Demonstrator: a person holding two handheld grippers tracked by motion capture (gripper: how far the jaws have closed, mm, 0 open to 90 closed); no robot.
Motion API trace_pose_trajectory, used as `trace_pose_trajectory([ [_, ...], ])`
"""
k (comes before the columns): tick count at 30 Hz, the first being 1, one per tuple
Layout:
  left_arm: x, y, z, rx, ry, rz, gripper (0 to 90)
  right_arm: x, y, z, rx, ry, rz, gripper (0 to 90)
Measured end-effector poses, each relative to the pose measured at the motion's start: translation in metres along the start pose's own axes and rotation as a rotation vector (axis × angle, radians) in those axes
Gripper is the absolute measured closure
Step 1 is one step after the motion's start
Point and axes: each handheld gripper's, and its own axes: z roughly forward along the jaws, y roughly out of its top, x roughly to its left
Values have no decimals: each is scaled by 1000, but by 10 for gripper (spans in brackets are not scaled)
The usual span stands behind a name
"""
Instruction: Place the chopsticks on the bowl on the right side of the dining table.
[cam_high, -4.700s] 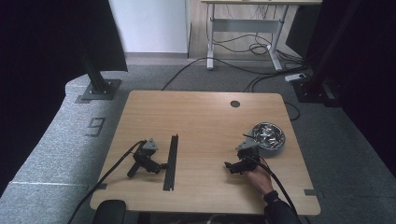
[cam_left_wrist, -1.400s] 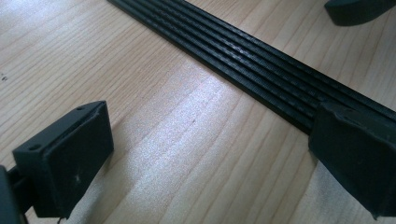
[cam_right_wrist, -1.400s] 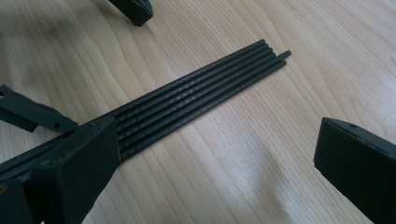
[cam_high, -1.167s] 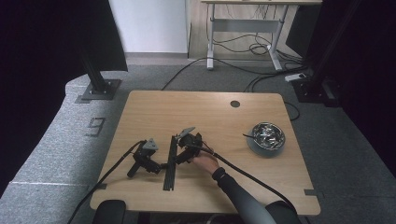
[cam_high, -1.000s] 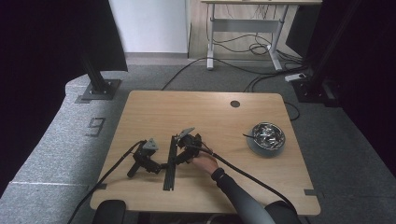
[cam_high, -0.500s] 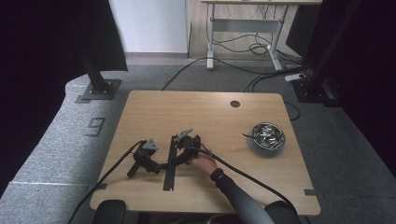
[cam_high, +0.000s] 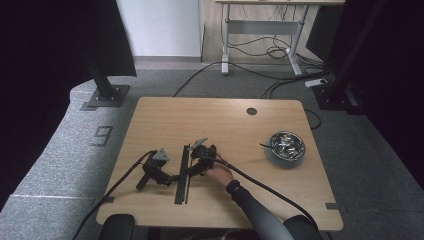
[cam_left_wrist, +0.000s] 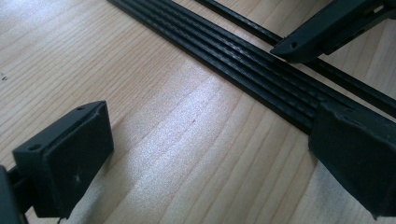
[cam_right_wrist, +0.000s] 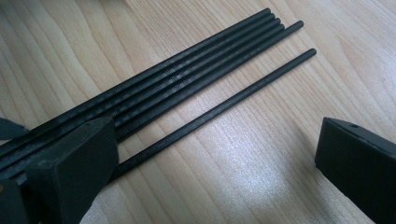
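Note:
Several thin black threaded rods (cam_high: 182, 172) lie in a tight bundle on the wooden table (cam_high: 225, 120), pointing front to back. One rod (cam_right_wrist: 224, 106) lies a little apart from the bundle (cam_right_wrist: 187, 77). My right gripper (cam_high: 195, 168), held in a hand (cam_high: 220, 175), hovers just right of the rods; it is open (cam_right_wrist: 210, 140), with the single rod and the bundle's edge between its jaws. My left gripper (cam_high: 168, 178) rests on the table left of the rods with no hand on it. It is open (cam_left_wrist: 210, 140) over bare wood, the bundle (cam_left_wrist: 243, 60) just beyond its jaws.
A metal bowl (cam_high: 286, 146) with shiny contents sits at the table's right. Black cables (cam_high: 270, 187) trail from both grippers over the front edge. A round cable hole (cam_high: 251, 111) is near the back edge.
The right gripper came from beside the bowl across to the rods. Over the last second it has barely shifted; the left gripper has stayed put.

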Motion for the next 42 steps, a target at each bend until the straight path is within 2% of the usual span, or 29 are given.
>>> trace_pose_trajectory([
  [13,0,0,0,0,0,-1,0,-9,-10,-6,-1,12,20,0],
  [22,0,0,0,-1,0,-1,0,-13,-23,-15,-19,20,12,0],
  [34,0,0,0,-1,-1,-2,0,-17,-33,-24,-9,23,7,0],
  [38,0,0,0,-1,0,-2,0,-18,-35,-28,-7,17,13,71],
  [42,0,0,0,-1,-1,-2,0,-23,-37,-36,-13,19,19,236],
])
